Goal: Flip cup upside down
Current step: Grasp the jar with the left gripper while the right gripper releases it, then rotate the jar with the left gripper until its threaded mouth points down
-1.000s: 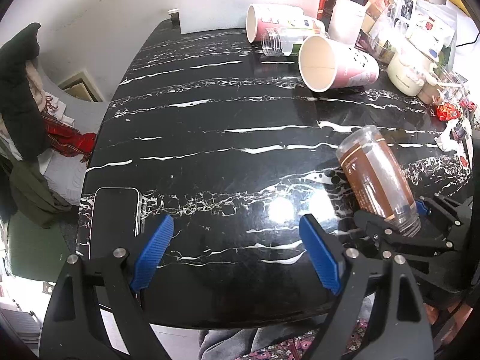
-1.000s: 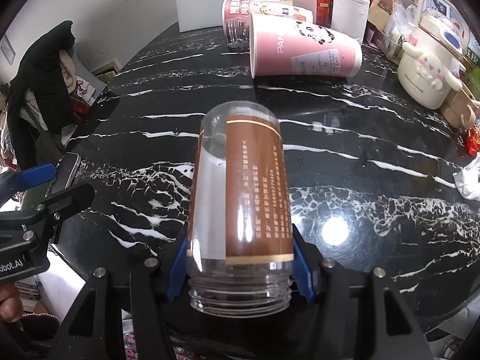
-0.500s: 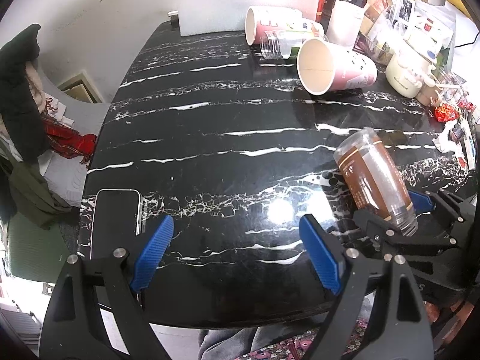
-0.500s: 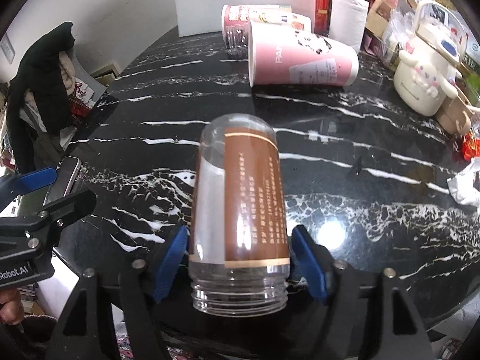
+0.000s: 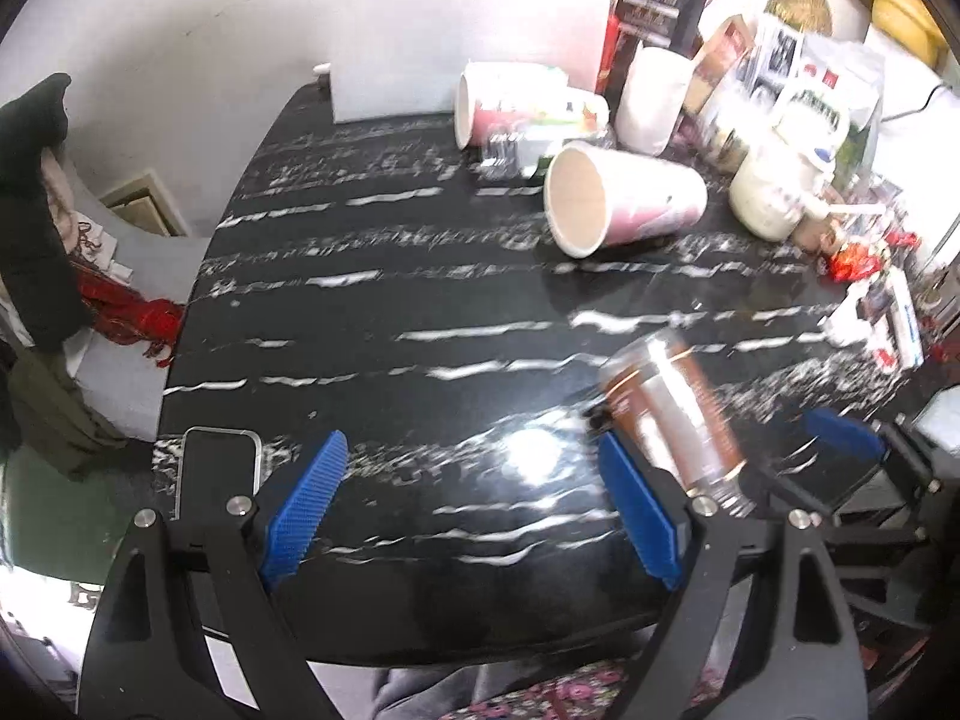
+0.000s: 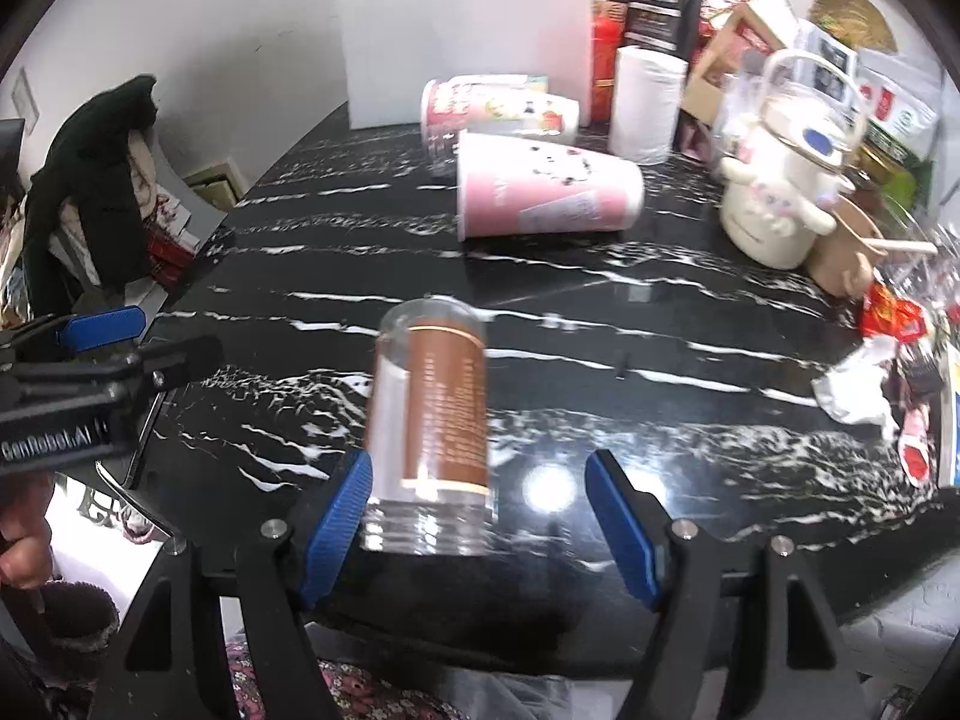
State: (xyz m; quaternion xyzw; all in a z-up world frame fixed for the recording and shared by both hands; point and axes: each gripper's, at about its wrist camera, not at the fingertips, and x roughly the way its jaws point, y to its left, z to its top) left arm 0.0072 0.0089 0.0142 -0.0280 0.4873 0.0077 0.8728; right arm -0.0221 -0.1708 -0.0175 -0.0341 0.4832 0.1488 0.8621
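The clear cup with a brown label (image 6: 435,420) stands upside down on the black marble table (image 6: 660,324), threaded mouth down near the front edge. My right gripper (image 6: 480,525) is open; the cup is between its blue pads, close to the left pad (image 6: 336,528) and apart from the right one. In the left wrist view the cup (image 5: 672,414) is blurred, just right of my left gripper (image 5: 474,510), which is open and empty over the table's front edge.
Two pink paper cups (image 6: 540,192) lie on their sides at the back, with a white roll (image 6: 645,102) and a white jug (image 6: 780,204) beside them. Wrappers (image 6: 888,324) clutter the right edge. A phone (image 5: 219,468) lies at the front left.
My right gripper has opened and let go of the brown-label cup, then pulled back. The cup now stands alone, mouth down. The left gripper has barely moved.
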